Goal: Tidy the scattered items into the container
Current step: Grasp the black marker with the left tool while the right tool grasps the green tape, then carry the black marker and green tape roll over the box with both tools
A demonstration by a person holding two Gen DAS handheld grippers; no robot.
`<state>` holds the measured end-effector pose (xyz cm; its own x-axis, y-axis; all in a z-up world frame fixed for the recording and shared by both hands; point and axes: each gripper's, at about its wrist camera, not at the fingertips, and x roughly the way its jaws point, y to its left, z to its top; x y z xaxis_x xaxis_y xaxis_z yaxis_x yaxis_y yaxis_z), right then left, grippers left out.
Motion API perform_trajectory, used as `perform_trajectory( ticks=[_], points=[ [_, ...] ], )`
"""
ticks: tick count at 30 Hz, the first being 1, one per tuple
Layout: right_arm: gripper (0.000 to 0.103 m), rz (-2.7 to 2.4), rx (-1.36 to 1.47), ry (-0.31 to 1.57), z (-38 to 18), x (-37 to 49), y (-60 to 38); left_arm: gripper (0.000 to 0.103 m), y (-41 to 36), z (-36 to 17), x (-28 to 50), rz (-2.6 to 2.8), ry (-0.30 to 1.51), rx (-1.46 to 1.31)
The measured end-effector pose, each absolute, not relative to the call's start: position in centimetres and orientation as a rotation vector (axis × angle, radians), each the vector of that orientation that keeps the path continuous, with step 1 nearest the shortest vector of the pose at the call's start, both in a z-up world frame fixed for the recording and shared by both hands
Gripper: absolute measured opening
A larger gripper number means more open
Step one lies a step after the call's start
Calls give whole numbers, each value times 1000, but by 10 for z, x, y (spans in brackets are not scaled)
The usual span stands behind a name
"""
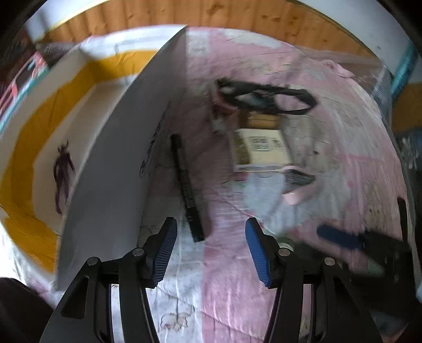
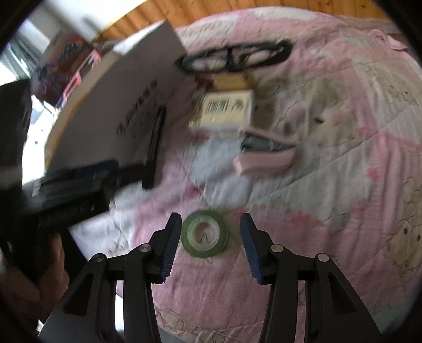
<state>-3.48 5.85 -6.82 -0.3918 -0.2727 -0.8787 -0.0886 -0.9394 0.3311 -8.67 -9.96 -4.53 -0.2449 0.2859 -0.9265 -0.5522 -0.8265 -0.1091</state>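
A cardboard box (image 1: 110, 147) with a yellow-lined inside stands on the left of a pink quilt (image 1: 229, 285). A long black comb (image 1: 186, 187) lies beside its wall, just ahead of my left gripper (image 1: 209, 248), which is open and empty. Further off lie a cream packet (image 1: 261, 150), a black looped strap (image 1: 266, 97) and a pink clip (image 2: 263, 158). In the right wrist view a green tape roll (image 2: 205, 233) lies flat between the fingertips of my right gripper (image 2: 209, 241), which is open. Both views are motion-blurred.
The box's grey outer wall (image 2: 118, 110) rises on the left. The left gripper's black body (image 2: 66, 190), held in a hand, crosses the left side of the right wrist view. A wooden headboard (image 1: 237, 18) runs along the back. A small brown box (image 2: 230, 80) sits behind the packet.
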Motion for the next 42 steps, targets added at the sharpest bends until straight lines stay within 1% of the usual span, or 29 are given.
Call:
perform_trajectory(
  ticks=[3,5,6,7,9,11,12,13,14,15,16,17,20,23,25,36,42],
  points=[
    [49,-2475,1719,-449,-80,-34,55,49,-108,-61,-100,2094,233,-1533],
    [44,-2469,1757,-420,-89,-34,54,48,-108,-71,-105,2103,223,-1551],
    [37,-2482,1763,-382,-91,-34,52,48,-108,-75,-107,2101,212,-1554],
    [34,-2504,1756,-319,-91,-33,48,48,-108,-80,-109,2101,202,-1559],
    [34,-2527,1744,-226,-91,-32,40,48,-106,-90,-113,2103,186,-1573],
    [33,-2555,1724,-122,-92,-29,31,48,-102,-91,-115,2140,183,-1522],
    [32,-2569,1712,-61,-92,-27,25,48,-100,-91,-116,2144,186,-1511],
    [29,-2582,1699,-4,-92,-25,20,45,-97,-90,-117,2146,188,-1499],
    [27,-2588,1689,16,-92,-24,17,44,-94,-91,-120,2152,195,-1480],
    [19,-2592,1682,16,-92,-23,16,28,-92,-91,-121,2161,210,-1461],
    [18,-2594,1681,1,-91,-22,18,16,-90,-91,-122,2170,233,-1447],
    [17,-2588,1684,-35,-91,-22,21,14,-89,-91,-124,2173,243,-1434],
    [16,-2554,1694,-234,-89,-23,35,14,-94,-87,-125,2155,209,-1437],
    [15,-2531,1692,-352,-88,-21,44,14,-96,-79,-120,2142,214,-1430],
    [15,-2529,1687,-385,-86,-19,46,14,-97,-74,-116,2144,227,-1423],
    [15,-2595,1601,-424,-62,-2,53,14,-88,-50,-85,2153,354,-1403],
    [15,-2621,1566,-439,-52,-2,58,14,-84,-29,-68,2140,353,-1354]
  ],
)
